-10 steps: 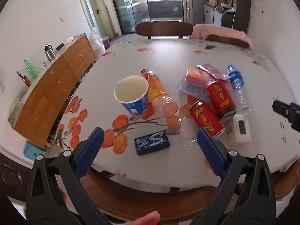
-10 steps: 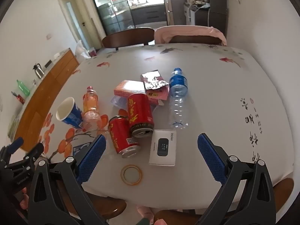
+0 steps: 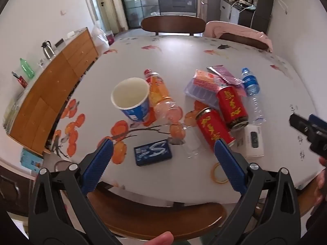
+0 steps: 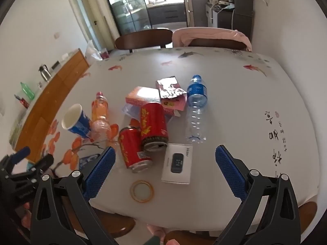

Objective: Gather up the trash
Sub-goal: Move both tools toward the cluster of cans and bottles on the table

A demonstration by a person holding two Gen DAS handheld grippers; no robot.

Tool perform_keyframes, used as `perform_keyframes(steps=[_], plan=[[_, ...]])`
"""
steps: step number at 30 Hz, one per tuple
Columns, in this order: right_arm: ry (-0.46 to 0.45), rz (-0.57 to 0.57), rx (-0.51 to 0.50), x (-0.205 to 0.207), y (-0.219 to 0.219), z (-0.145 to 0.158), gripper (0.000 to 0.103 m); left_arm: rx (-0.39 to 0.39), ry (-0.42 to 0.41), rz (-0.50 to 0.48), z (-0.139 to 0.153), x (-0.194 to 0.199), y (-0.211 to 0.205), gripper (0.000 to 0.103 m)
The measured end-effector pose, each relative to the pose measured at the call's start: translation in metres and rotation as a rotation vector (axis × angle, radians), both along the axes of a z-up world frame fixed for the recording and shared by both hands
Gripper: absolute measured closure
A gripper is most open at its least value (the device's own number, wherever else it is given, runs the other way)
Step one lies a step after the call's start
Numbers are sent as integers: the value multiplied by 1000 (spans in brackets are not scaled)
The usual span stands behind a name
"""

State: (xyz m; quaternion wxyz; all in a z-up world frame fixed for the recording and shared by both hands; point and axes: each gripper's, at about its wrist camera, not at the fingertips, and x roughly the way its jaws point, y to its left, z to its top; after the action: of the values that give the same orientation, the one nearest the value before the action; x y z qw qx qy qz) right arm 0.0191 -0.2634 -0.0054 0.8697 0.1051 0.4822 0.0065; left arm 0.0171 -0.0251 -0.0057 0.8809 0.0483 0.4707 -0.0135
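Left wrist view shows my left tongs (image 3: 162, 153) spread wide and empty, hanging just off the near edge of the tabletop (image 3: 184, 61). Since 0.3 s ago they have pulled back a little, so the tape ring (image 3: 217, 173) now shows by the right finger. My right tongs (image 4: 164, 161) are likewise spread and holding nothing, and their view has barely shifted. The trash lies untouched: cup (image 3: 131, 100) against the orange bottle (image 3: 163, 100), 2 red cans (image 4: 143, 138) side by side, water bottle (image 4: 196, 110), blue pack (image 3: 152, 152), white box (image 4: 178, 164). I judge collecting has not begun; both tongs are only lining up.
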Motion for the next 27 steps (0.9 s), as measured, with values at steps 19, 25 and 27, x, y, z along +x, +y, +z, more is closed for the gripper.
perform_keyframes(steps=[19, 25, 27], plan=[[61, 30, 72, 11, -32, -30, 6, -2, 69, 3, -9, 13, -25, 7], [95, 26, 89, 15, -38, -40, 6, 7, 74, -7, -11, 14, -33, 7], [100, 28, 99, 16, -40, -42, 6, 6, 80, 0, -13, 15, -34, 7]])
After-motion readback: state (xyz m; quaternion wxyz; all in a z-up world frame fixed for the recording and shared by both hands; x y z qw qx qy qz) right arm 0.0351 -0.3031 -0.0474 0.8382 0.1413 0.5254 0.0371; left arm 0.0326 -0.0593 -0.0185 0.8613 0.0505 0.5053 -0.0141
